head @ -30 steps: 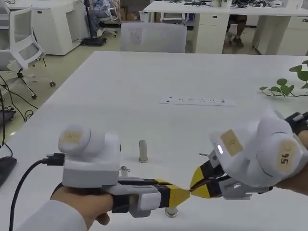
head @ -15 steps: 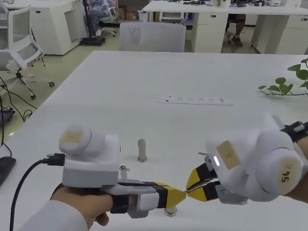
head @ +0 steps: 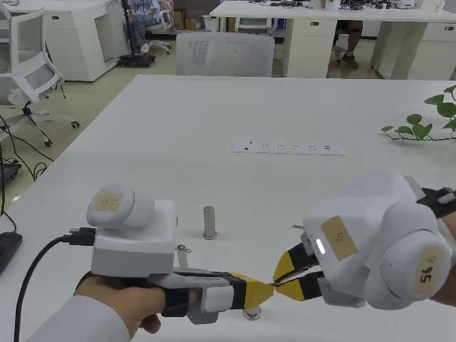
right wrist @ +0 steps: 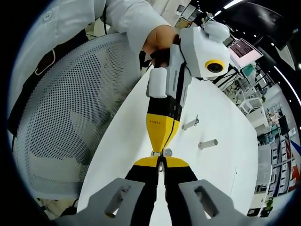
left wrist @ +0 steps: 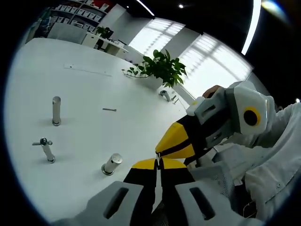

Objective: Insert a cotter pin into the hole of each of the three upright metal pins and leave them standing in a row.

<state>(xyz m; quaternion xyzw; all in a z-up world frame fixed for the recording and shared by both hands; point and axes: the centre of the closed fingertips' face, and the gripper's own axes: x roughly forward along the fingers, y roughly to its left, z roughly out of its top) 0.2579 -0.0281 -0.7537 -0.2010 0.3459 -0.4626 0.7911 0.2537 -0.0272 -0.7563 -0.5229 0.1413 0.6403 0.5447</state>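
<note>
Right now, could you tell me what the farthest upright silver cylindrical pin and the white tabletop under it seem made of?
The farthest upright silver cylindrical pin looks like bare metal, perhaps steel: grey satin sheen, bright highlight down its side. The white tabletop looks like matte laminate or painted board: even white, soft glare.

A white tabletop (head: 299, 107) stands in a bright office, with a grey chair (head: 224, 55) at its far edge, a leafy plant (head: 427, 122) at its right edge and white desks (head: 313, 13) beyond.
</note>
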